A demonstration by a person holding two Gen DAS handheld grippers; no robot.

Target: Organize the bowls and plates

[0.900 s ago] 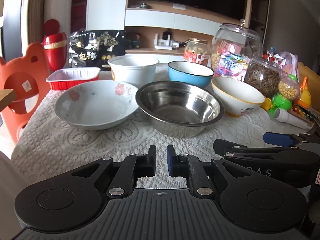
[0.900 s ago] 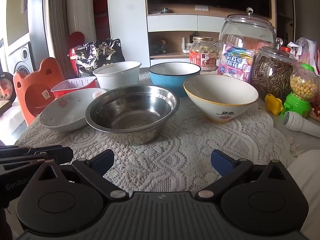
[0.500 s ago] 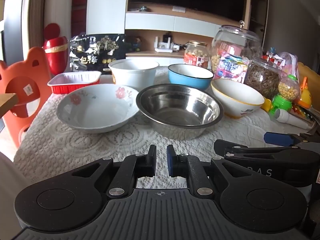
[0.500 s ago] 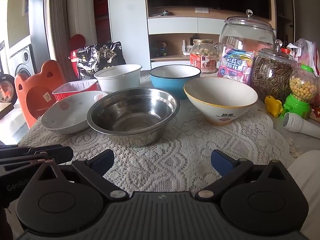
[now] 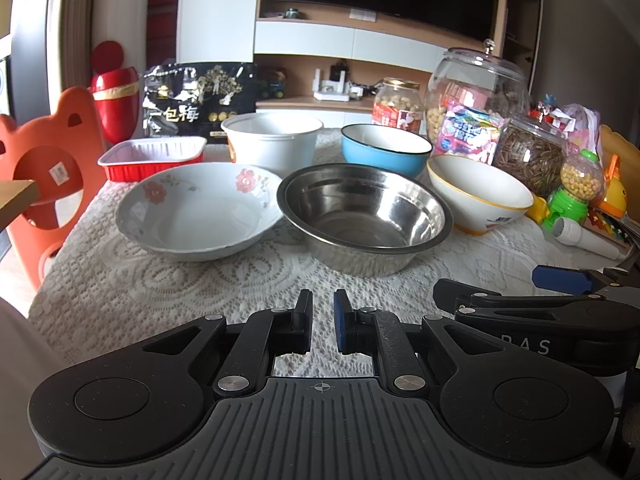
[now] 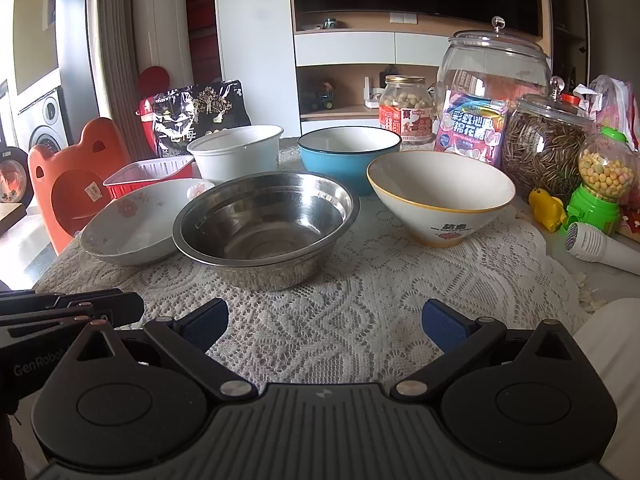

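left gripper (image 5: 322, 320): hanging closed, empty, spare for now
right gripper (image 6: 325, 322): gaping wide, empty, readying for a rim
steel bowl (image 6: 264, 224): sitting just ahead, unstacked
floral bowl (image 5: 200, 208): sitting ahead-left, touching steel

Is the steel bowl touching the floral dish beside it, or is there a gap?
Cannot tell. In the left wrist view the steel bowl and floral dish rims meet with no visible gap; in the right wrist view the bowl overlaps the dish, hiding that spot.

Five empty bowls stand upright: floral bowl (image 5: 198, 212) touching steel bowl (image 5: 364, 216), yellow-rimmed bowl (image 5: 478, 196) beside it, white tub (image 5: 272, 142) and blue bowl (image 5: 384, 150) behind.
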